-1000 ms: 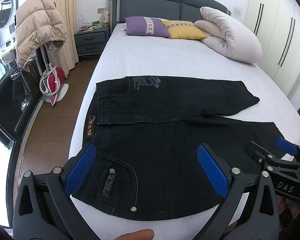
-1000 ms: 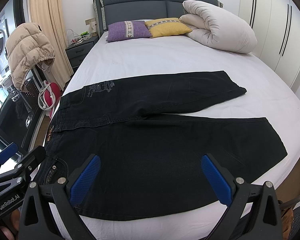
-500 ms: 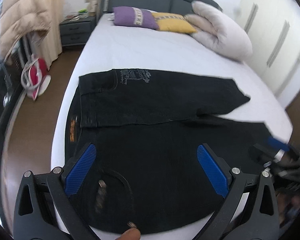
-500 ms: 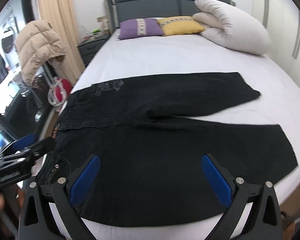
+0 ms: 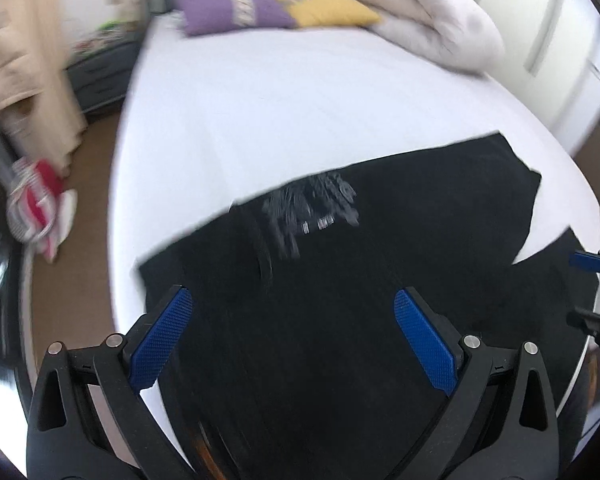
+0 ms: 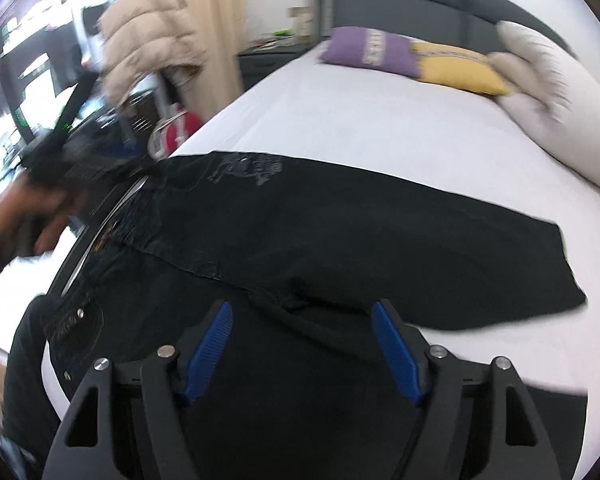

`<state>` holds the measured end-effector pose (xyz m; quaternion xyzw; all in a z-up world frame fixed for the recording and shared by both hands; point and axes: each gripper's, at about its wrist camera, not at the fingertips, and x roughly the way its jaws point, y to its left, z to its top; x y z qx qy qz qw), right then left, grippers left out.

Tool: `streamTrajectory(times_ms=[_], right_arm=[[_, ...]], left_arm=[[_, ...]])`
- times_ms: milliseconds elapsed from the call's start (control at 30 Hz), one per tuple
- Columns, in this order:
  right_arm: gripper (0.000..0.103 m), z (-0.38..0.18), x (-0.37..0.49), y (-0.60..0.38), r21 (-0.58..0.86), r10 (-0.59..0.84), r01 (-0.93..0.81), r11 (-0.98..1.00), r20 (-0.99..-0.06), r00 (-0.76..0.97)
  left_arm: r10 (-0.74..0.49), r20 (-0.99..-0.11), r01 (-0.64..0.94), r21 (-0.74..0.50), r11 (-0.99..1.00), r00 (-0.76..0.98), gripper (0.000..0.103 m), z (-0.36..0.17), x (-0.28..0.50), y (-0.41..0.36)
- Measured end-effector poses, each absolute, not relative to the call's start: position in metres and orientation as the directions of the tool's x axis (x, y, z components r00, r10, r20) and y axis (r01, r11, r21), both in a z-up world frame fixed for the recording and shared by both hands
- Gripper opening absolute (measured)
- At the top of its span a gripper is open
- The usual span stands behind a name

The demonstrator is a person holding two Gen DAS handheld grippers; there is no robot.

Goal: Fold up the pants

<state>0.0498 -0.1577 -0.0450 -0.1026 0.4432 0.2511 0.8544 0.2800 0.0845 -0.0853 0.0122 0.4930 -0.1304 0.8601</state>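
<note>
Black jeans (image 5: 380, 248) lie spread flat on the white bed (image 5: 300, 112), waistband at the left, both legs running to the right; they also show in the right wrist view (image 6: 340, 240). My left gripper (image 5: 292, 336) is open and empty, low over the waist end. My right gripper (image 6: 304, 348) is open and empty, low over the crotch area between the legs. The left gripper shows blurred at the waistband in the right wrist view (image 6: 60, 152). The right gripper's tip shows at the right edge of the left wrist view (image 5: 592, 264).
Purple (image 5: 236, 12) and yellow (image 5: 332, 12) pillows and a rolled white duvet (image 5: 432, 28) lie at the headboard. A beige puffer jacket (image 6: 152, 48) hangs left of the bed beside a nightstand (image 5: 100, 72). White wardrobes (image 5: 572, 40) stand on the right.
Both grippers have moved forward and lower over the jeans. The left one has swung toward the waistband; the right one has turned left toward the crotch. Both views are motion-blurred.
</note>
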Motion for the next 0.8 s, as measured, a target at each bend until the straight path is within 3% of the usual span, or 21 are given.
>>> streamTrajectory(times_ms=[133,267,333,467,567,633,733,800], right_arm=[[0.075,-0.058,0.076,-0.159,0.081,0.382,-0.576,0.813,-0.822,0.423],[0.075,-0.070,0.096,-0.159,0.111,0.411,-0.605,0.789,-0.827,0.384],[0.075,-0.077,0.103,-0.159,0.121,0.420,-0.617,0.777,-0.830,0.367],[0.067,-0.084,0.118,-0.152,0.118,0.433,-0.662,0.740,-0.837,0.334],[0.063,-0.083,0.133,-0.144,0.112,0.447,-0.696,0.709,-0.835,0.321],[0.063,-0.080,0.146,-0.137,0.108,0.458,-0.713,0.692,-0.830,0.318],[0.062,-0.079,0.165,-0.121,0.089,0.455,-0.730,0.678,-0.830,0.321],[0.062,-0.076,0.177,-0.111,0.073,0.453,-0.740,0.669,-0.829,0.329]], left_arm=[[-0.277,-0.884,0.371,-0.131,0.919,0.376,0.103,-0.112,0.349,0.097],[-0.324,-0.905,0.405,-0.196,0.893,0.277,0.101,-0.140,0.390,0.108],[-0.336,-0.915,0.415,-0.223,0.882,0.222,0.092,-0.155,0.405,0.112],[-0.312,-0.935,0.456,-0.206,0.866,0.170,0.084,-0.169,0.416,0.112],[-0.289,-0.943,0.450,-0.188,0.873,0.167,0.056,-0.167,0.416,0.116],[-0.304,-0.941,0.449,-0.210,0.869,0.148,0.026,-0.164,0.415,0.118],[-0.277,-0.947,0.481,-0.170,0.860,0.161,0.011,-0.159,0.405,0.110],[-0.258,-0.944,0.493,-0.128,0.861,0.205,0.008,-0.147,0.398,0.109]])
